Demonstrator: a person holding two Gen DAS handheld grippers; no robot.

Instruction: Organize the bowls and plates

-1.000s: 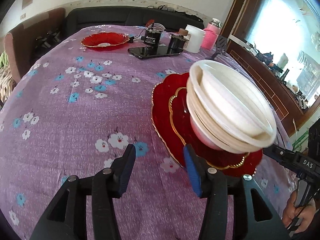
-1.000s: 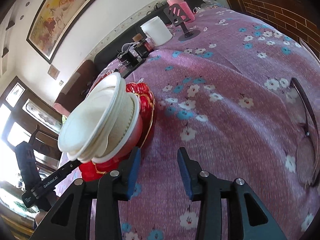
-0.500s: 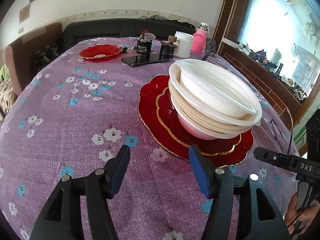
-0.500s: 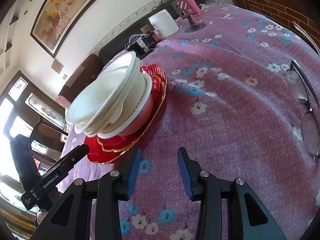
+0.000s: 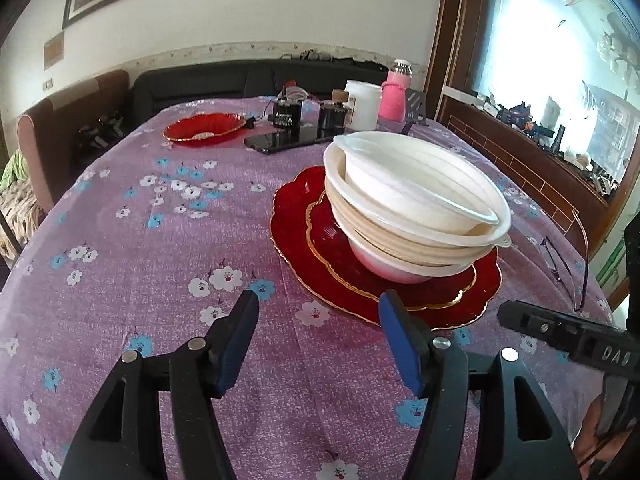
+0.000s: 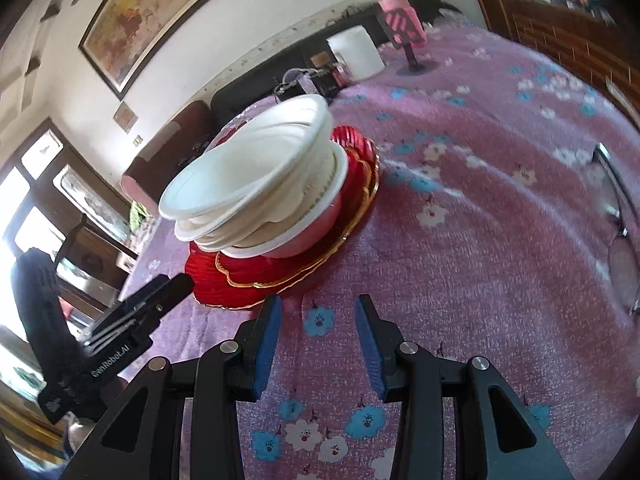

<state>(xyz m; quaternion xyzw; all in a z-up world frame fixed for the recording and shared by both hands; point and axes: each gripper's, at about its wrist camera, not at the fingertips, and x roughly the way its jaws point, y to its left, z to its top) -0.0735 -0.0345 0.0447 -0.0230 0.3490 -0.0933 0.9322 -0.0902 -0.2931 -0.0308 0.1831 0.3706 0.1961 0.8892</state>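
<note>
Item 1: left gripper [image 5: 318, 334], black w/ blue pads, jaws apart, nothing between; has just been opening wider.
Item 2: right gripper [image 6: 318, 332], same build, jaws apart, empty, over cloth.
Item 3: stack of nested white plastic bowls [image 5: 412, 216], ahead-right of left gripper, ahead-left of right gripper; sits on item 4, leaning.
Item 4: two stacked red scalloped glass plates w/ gold rims [image 5: 320, 236], just beyond left gripper's right finger, not touching.
Item 5: small red gold-rimmed dish [image 5: 204, 130], far ahead-left of left gripper.
Item 6: purple floral tablecloth [image 5: 132, 248], under all.
Item 7: wire-frame eyeglasses [image 6: 618, 236], far right of right gripper.
</note>
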